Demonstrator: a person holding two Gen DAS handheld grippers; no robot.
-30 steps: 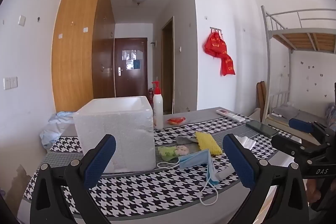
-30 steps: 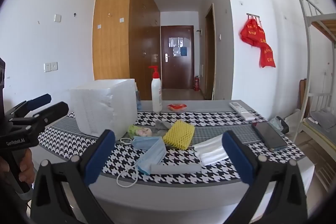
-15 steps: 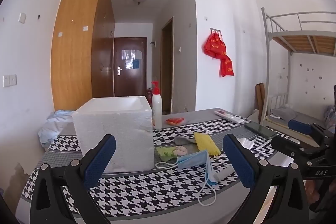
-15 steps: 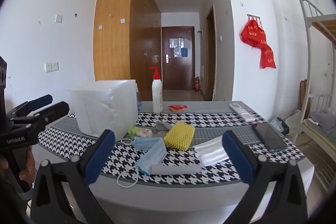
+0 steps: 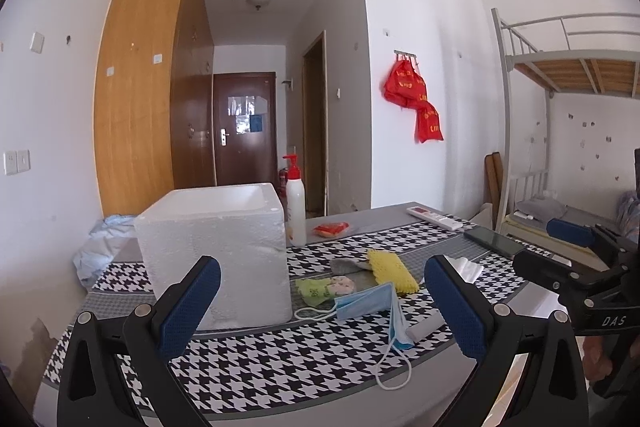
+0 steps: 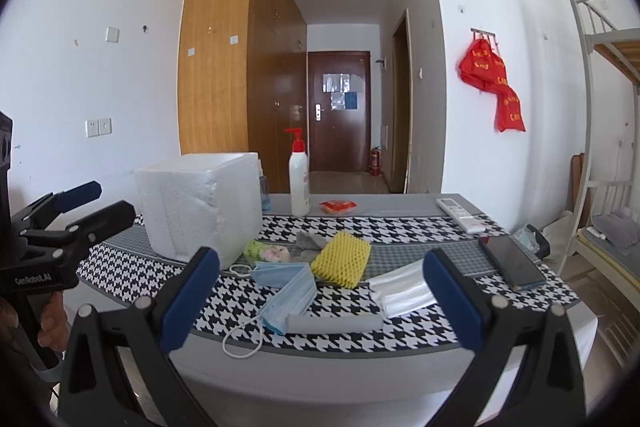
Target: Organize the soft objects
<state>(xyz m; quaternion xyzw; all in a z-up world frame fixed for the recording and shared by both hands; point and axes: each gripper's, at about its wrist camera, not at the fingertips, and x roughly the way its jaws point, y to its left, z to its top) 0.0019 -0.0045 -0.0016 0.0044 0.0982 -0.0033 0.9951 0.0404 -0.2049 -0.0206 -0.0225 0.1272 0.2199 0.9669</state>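
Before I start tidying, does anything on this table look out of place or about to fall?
Yes: the blue face mask lies at the near table edge, and its ear loop hangs past the houndstooth cloth. The foam box stands upright, nothing spilled.

White foam box (image 5: pixel 218 255) rough, grainy, matt; houndstooth tablecloth (image 6: pixel 400 231) woven cloth, matt; yellow mesh sleeve (image 6: pixel 341 259) spongy foam netting; blue face masks (image 6: pixel 286 281) pleated non-woven fabric; pump bottle (image 6: pixel 299 183) smooth glossy plastic; phone (image 6: pixel 512 263) glossy glass; far wardrobe (image 6: pixel 218 67) smooth wood veneer.
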